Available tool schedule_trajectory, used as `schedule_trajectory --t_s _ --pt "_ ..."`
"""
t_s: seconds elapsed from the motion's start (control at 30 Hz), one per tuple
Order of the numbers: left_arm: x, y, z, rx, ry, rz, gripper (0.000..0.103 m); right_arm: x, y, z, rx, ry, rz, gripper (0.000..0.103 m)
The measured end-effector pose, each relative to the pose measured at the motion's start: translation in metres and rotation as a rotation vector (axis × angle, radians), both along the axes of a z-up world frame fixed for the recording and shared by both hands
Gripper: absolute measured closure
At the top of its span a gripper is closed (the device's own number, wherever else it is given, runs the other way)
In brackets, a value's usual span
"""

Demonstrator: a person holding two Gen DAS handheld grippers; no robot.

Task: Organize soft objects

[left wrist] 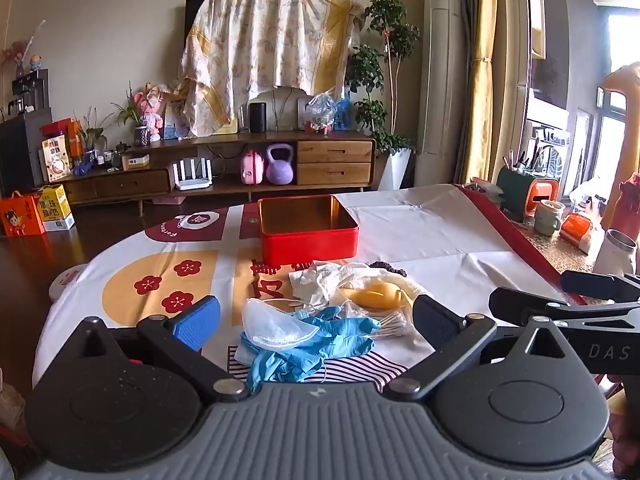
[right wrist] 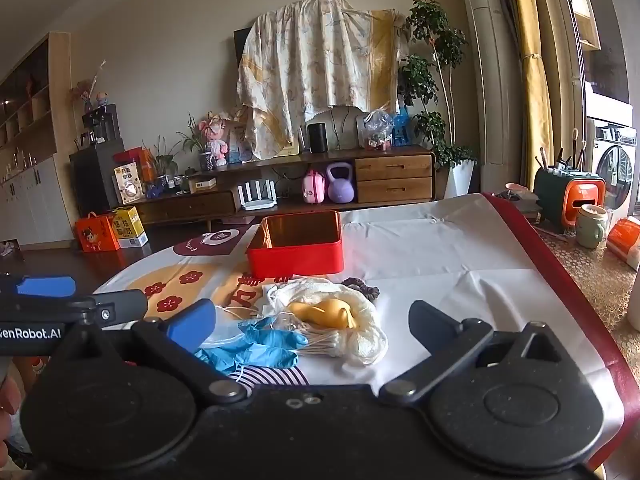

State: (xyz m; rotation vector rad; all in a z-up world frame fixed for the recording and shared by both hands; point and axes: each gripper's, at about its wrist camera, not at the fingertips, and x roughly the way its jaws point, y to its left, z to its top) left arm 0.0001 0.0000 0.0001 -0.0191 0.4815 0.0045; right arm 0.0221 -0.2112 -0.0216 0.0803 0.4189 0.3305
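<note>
Left gripper [left wrist: 316, 322] spread wide, empty, hovering above the blue gloves [left wrist: 304, 344] near the table's [left wrist: 440, 236] front edge. Right gripper [right wrist: 312, 324] likewise agape, clutching nothing.

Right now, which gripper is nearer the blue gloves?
Left. The left gripper has the blue gloves between its open fingers; the right gripper, also open, has them toward its left finger.

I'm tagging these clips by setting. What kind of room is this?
Most likely a home living room: a low wooden media console, a fabric-draped screen on the wall above it, and a potted plant.
</note>
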Motion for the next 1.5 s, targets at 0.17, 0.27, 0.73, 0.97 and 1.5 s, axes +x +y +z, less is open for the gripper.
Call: schedule_trajectory --t_s 0.17,0.27,0.73,0.97,1.5 --pt "-0.0004 0.0001 0.0004 -0.001 0.003 0.003 0.0 0.0016 0.0017 -0.0001 -0.01 -0.004 -0.001 0.0" --pt "-0.0013 0.0044 -0.0051 -0.004 0.007 0.005 0.0 0.0008 0.0017 -0.0001 -0.012 -0.007 -0.001 0.0" --pt "0.0028 0.0053 -0.0057 -0.006 0.023 0.013 0.0 0.0013 0.003 0.0006 -0.023 0.005 -0.002 0.0" --pt "0.0028 0.0054 -0.0043 0.0 0.026 0.019 0.0 0.0016 0.0038 0.0008 -0.024 0.006 -0.002 0.0" --pt "-0.0015 0.0043 -0.0022 0.006 0.022 0.027 0.0 0.0014 0.0037 0.0009 -0.026 0.009 -0.001 0.0"
